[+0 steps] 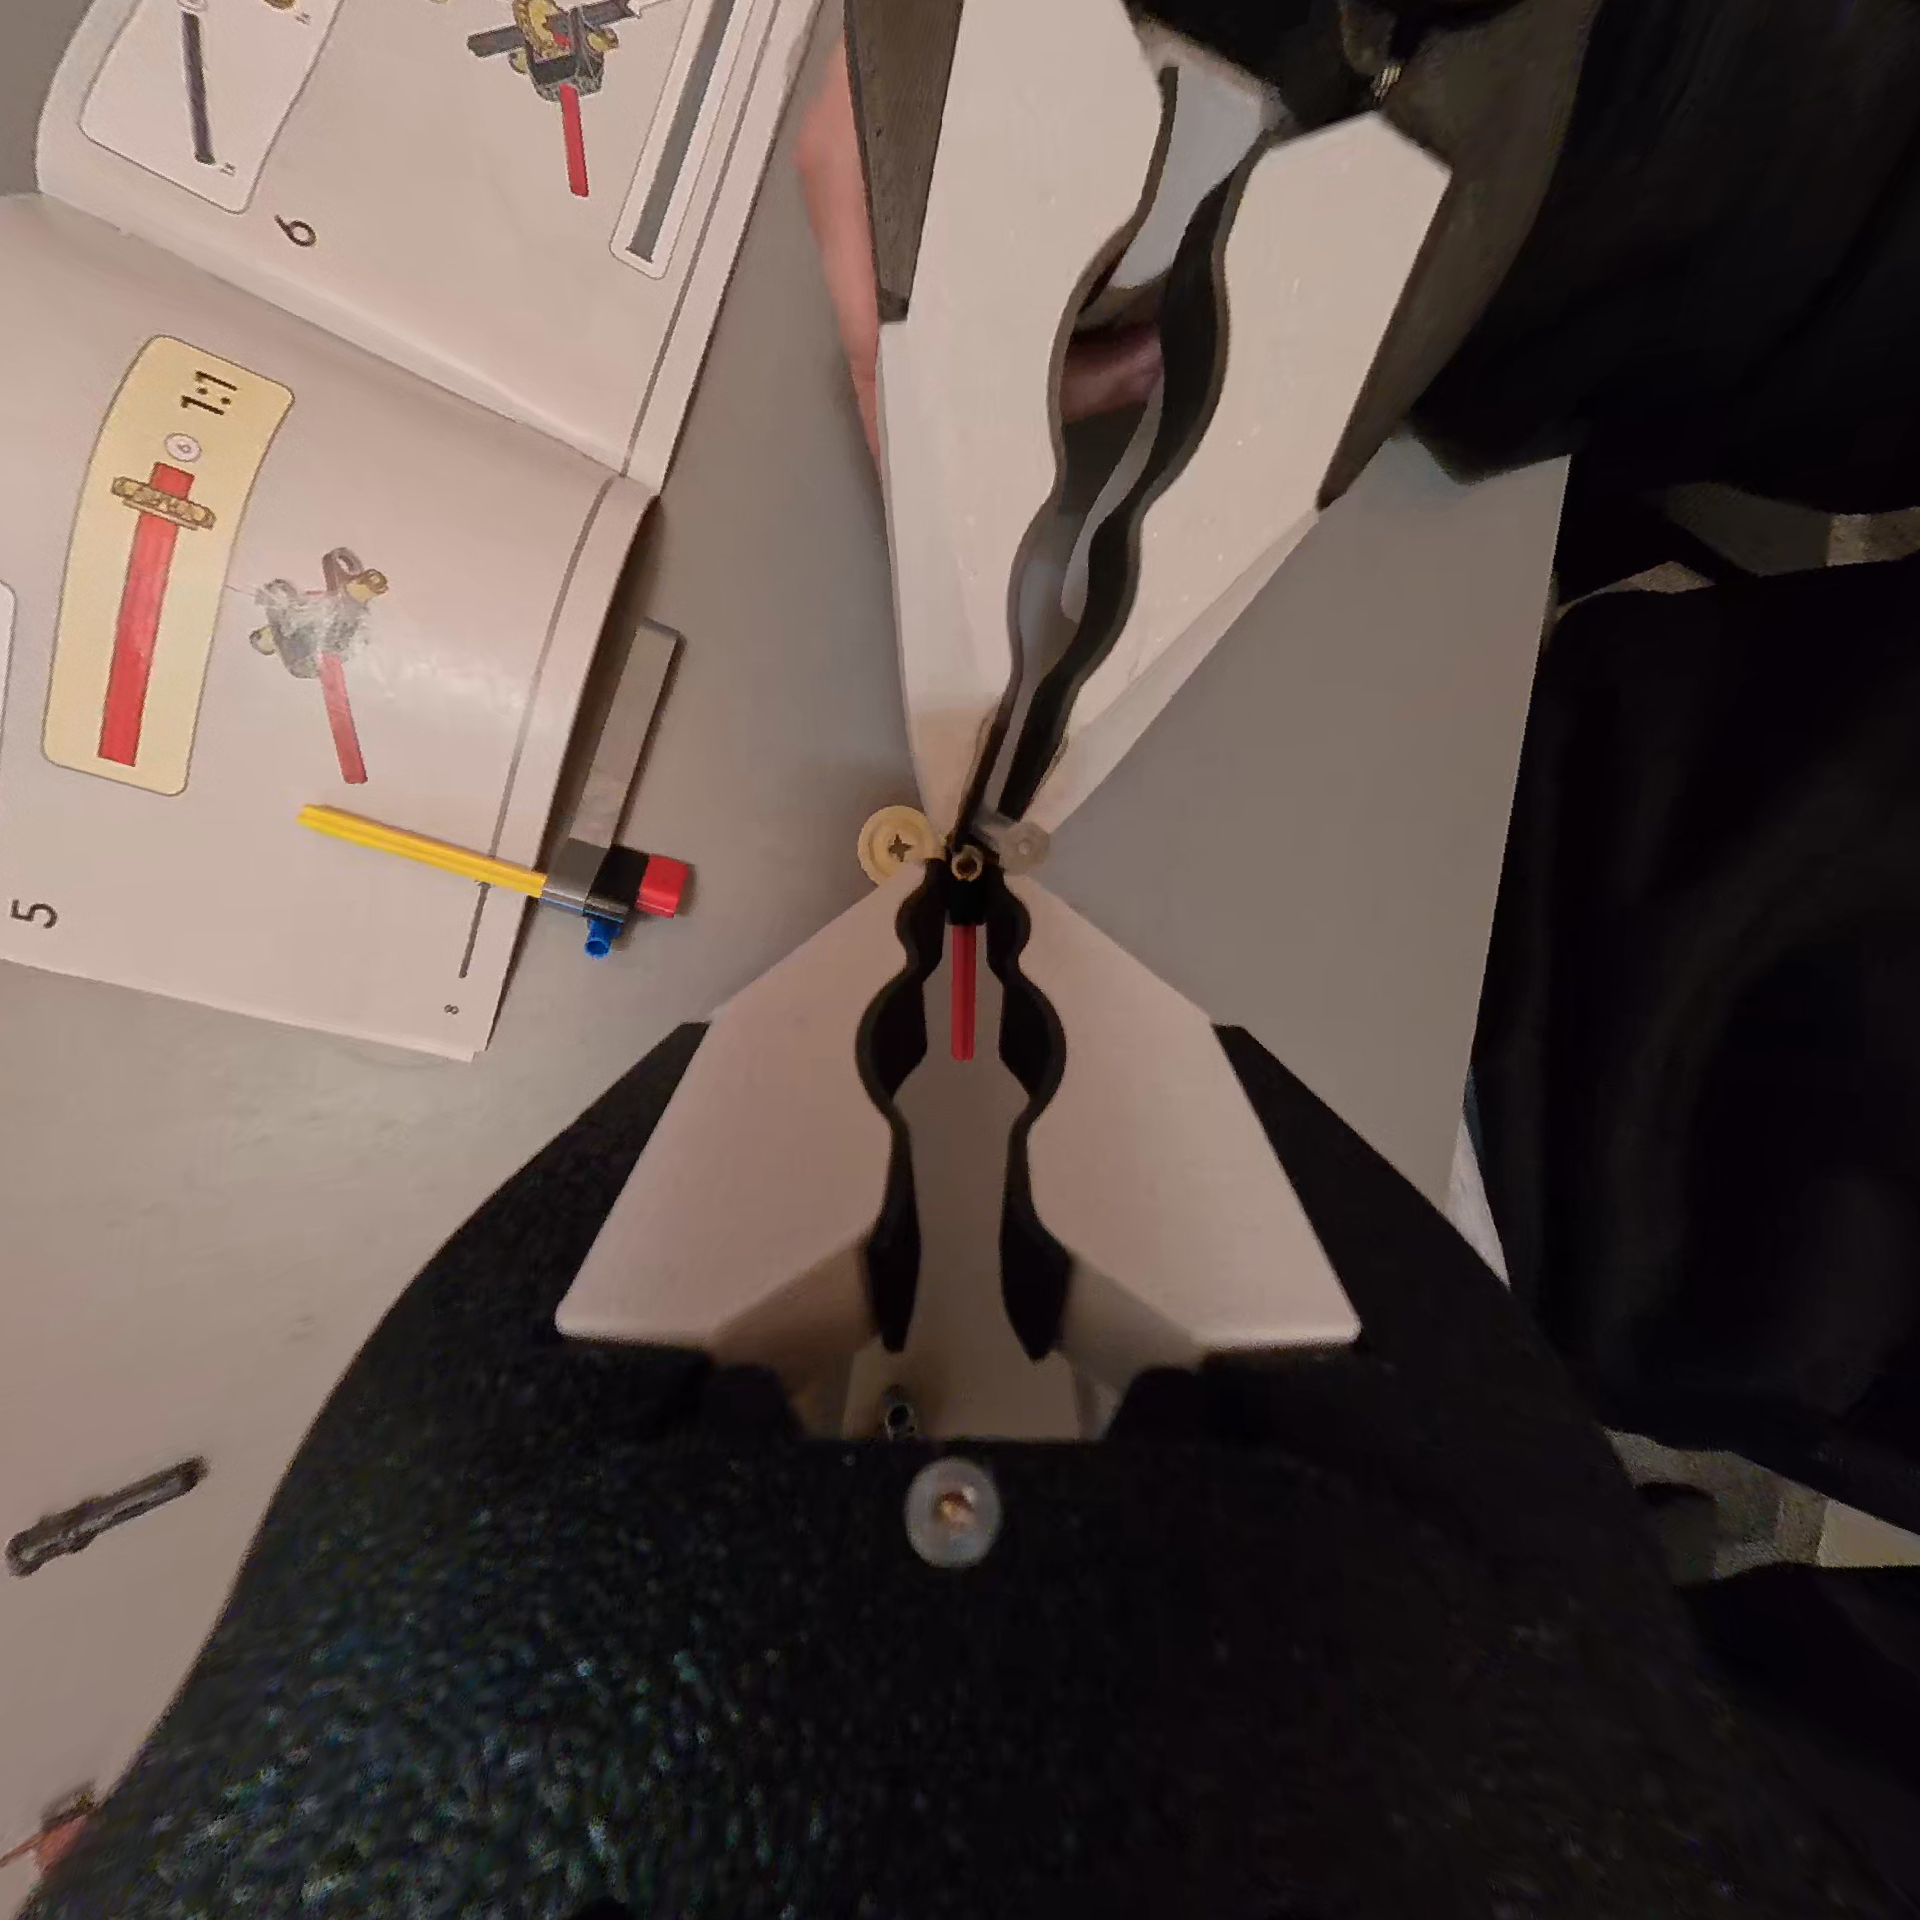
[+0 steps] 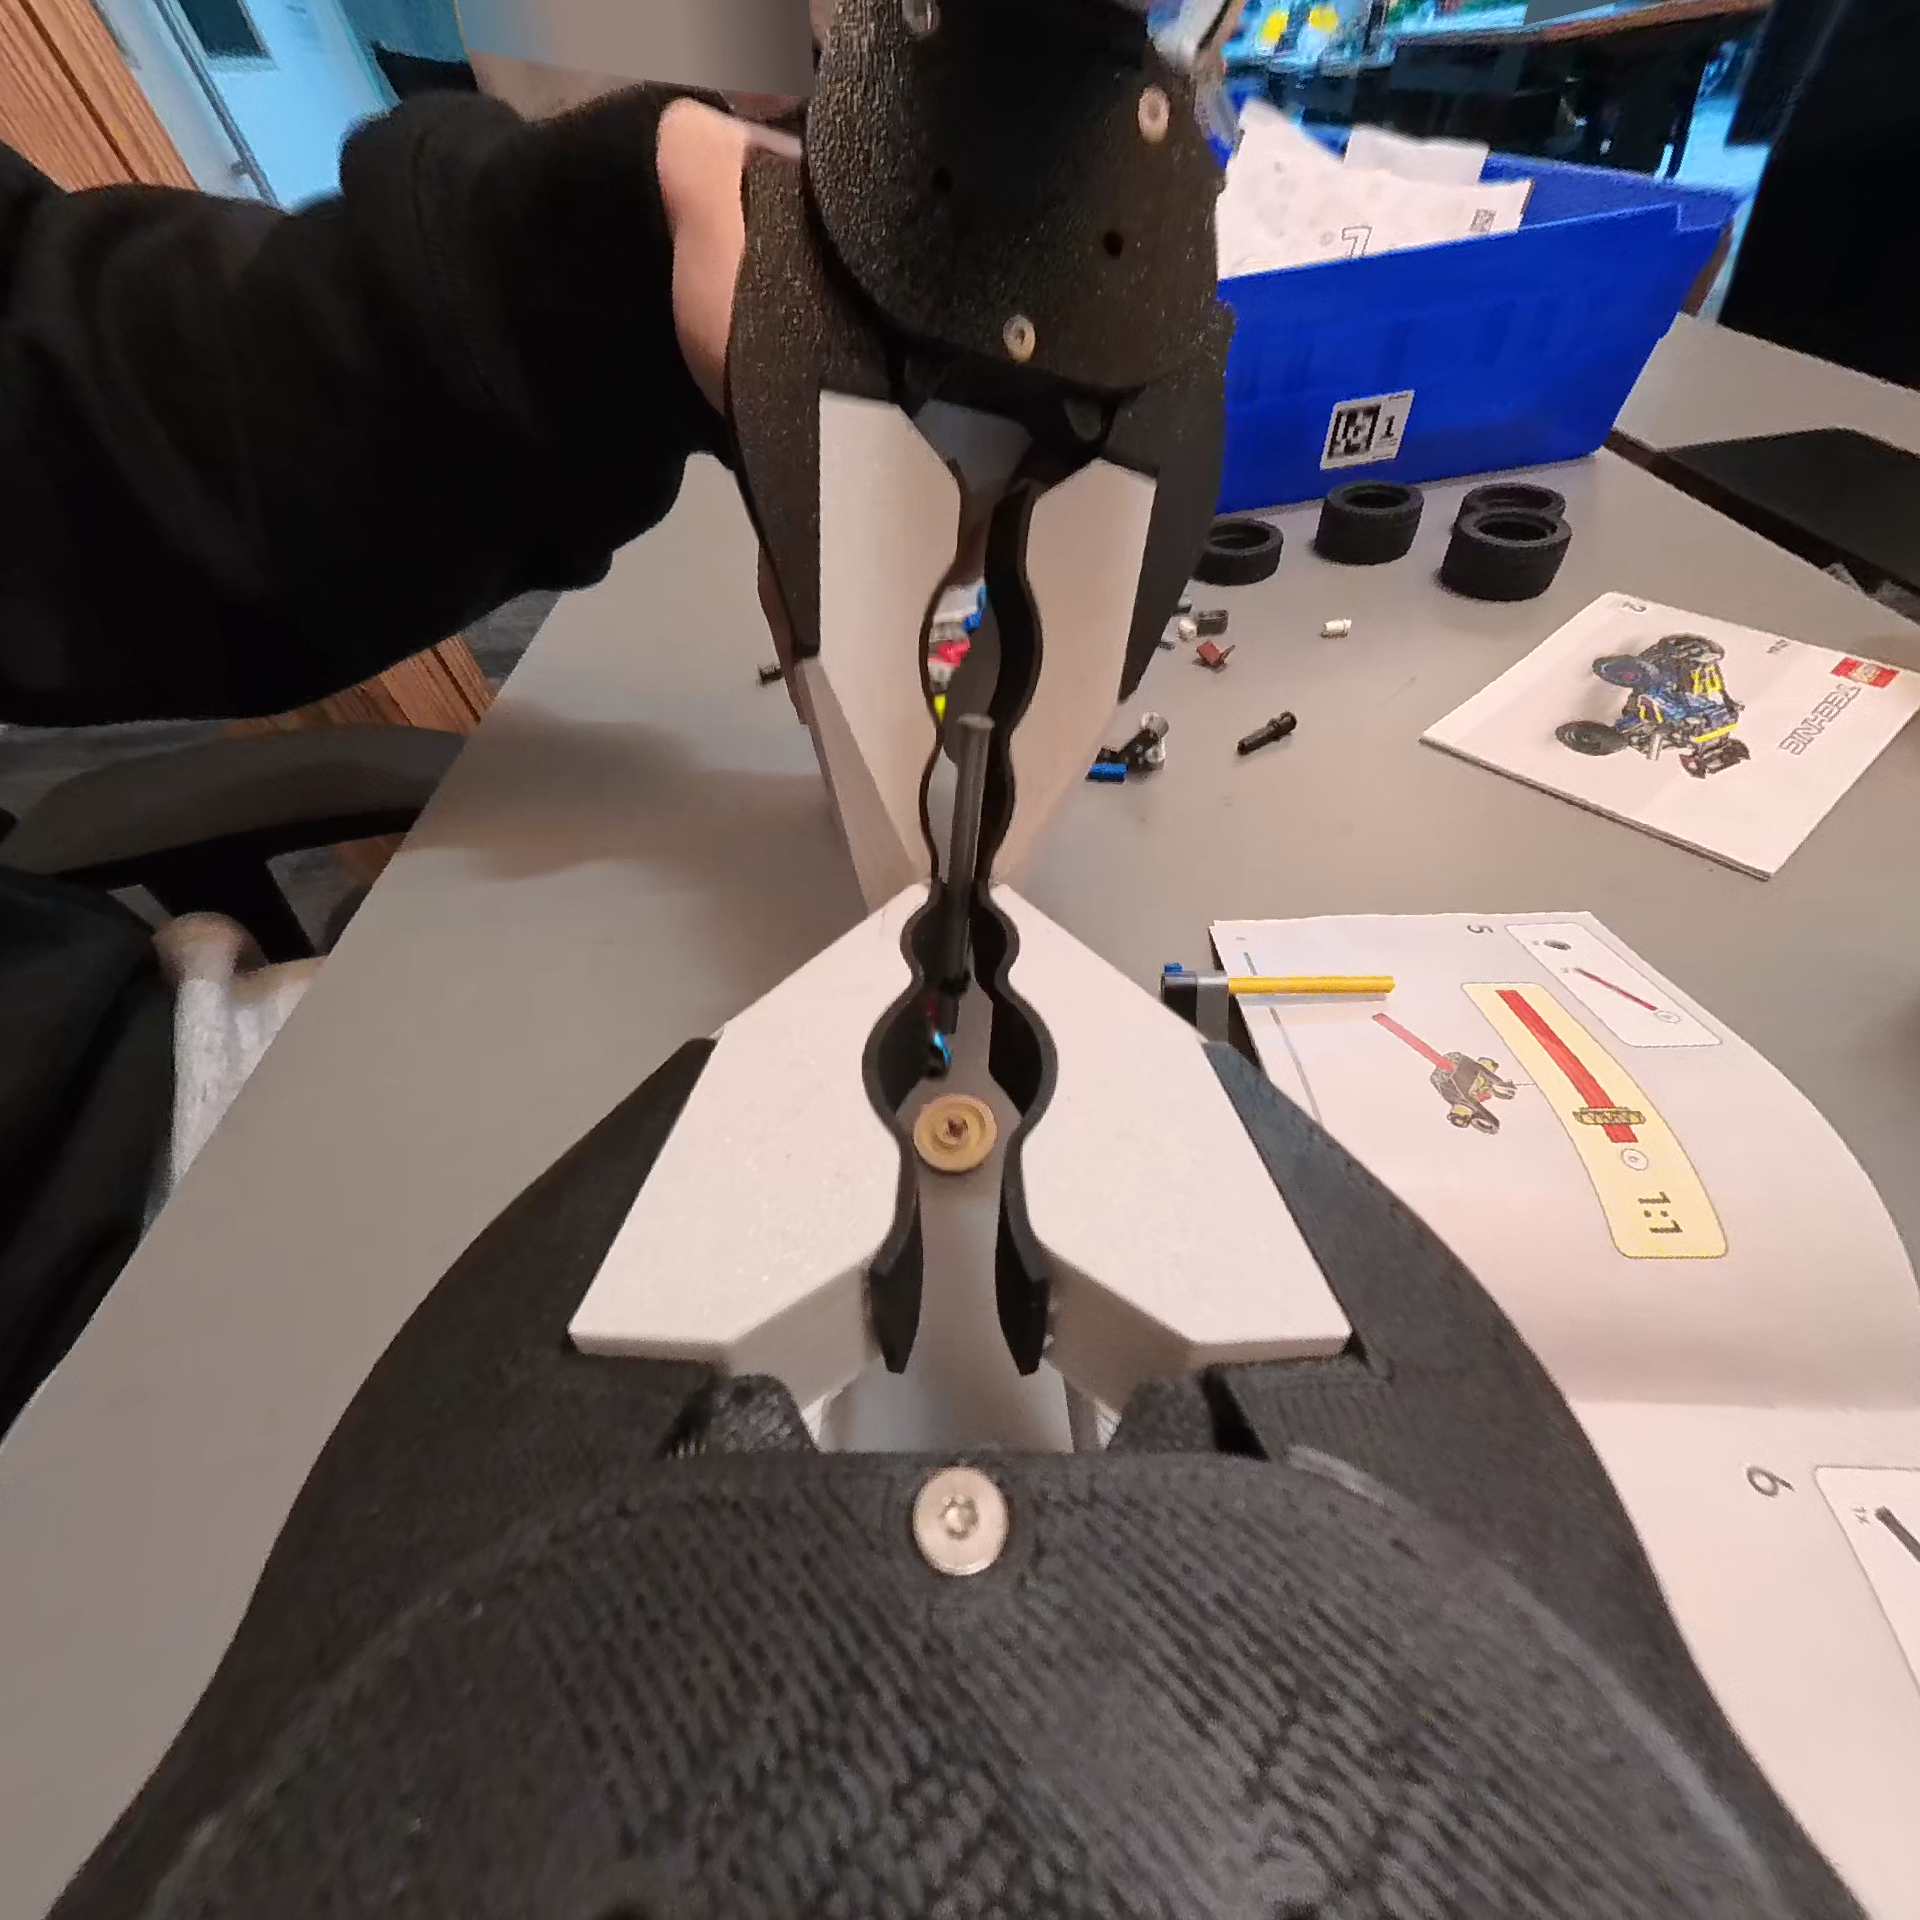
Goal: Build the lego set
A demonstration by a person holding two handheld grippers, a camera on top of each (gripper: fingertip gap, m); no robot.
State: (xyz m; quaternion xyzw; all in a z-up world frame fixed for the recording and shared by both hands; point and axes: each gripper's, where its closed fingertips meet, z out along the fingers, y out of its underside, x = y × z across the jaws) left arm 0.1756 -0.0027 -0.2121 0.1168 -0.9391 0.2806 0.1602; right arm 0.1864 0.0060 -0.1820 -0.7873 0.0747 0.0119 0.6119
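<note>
Your left tongs (image 1: 966, 883) pinched narrow on a small black piece with red axle (image 1: 963, 987), your right tongs (image 2: 951, 914) clamped tip-to-tip against them, gripping a black axle (image 2: 961, 821), above the desk (image 1: 260, 1195), open booklet (image 1: 364, 644) alongside.

Tabletop (image 2: 623, 1039): plain grey. Left tool (image 1: 966, 883), right tool (image 2: 951, 925): white fingers lined with black, black textured bodies. Axle (image 1: 963, 992): red. Rod (image 1: 416, 847): yellow. Bin (image 2: 1455, 343): blue. Tyres (image 2: 1371, 520): black. Sleeve (image 2: 312, 416): black.
</note>
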